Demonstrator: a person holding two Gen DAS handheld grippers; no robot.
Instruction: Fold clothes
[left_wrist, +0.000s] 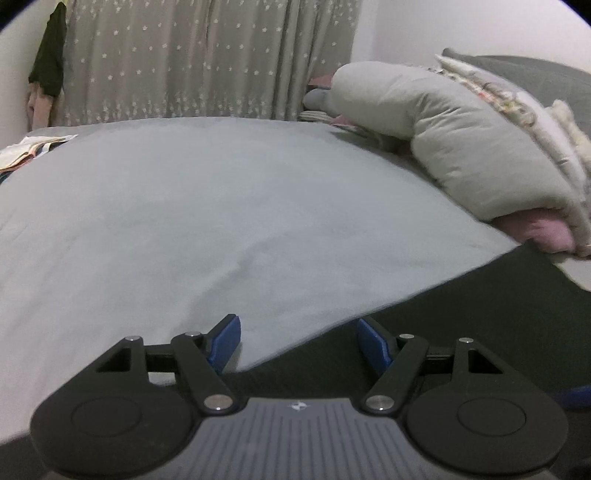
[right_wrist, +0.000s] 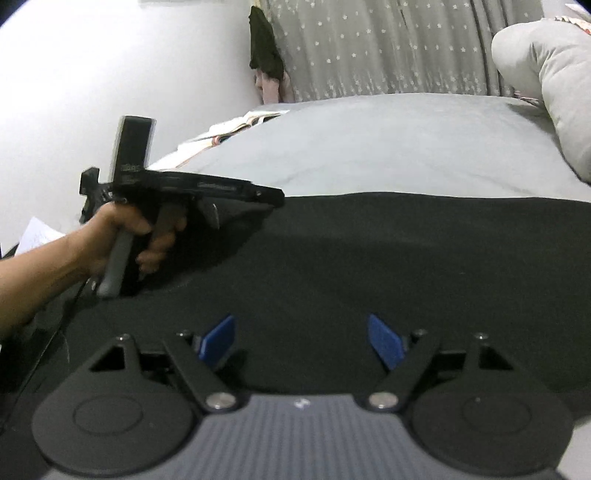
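A black garment (right_wrist: 369, 266) lies spread flat on the grey bed sheet (right_wrist: 388, 147). In the left wrist view its left edge (left_wrist: 461, 314) runs diagonally under my gripper. My left gripper (left_wrist: 299, 339) is open and empty, low over that edge; it also shows in the right wrist view, held in a hand over the garment's far left corner (right_wrist: 199, 199). My right gripper (right_wrist: 301, 338) is open and empty, low over the garment's near part.
A folded grey duvet (left_wrist: 461, 147) with a pink cloth (left_wrist: 535, 229) under it lies at the bed's right. An open book (left_wrist: 29, 147) sits at the far left edge. A starred curtain (left_wrist: 184, 62) hangs behind.
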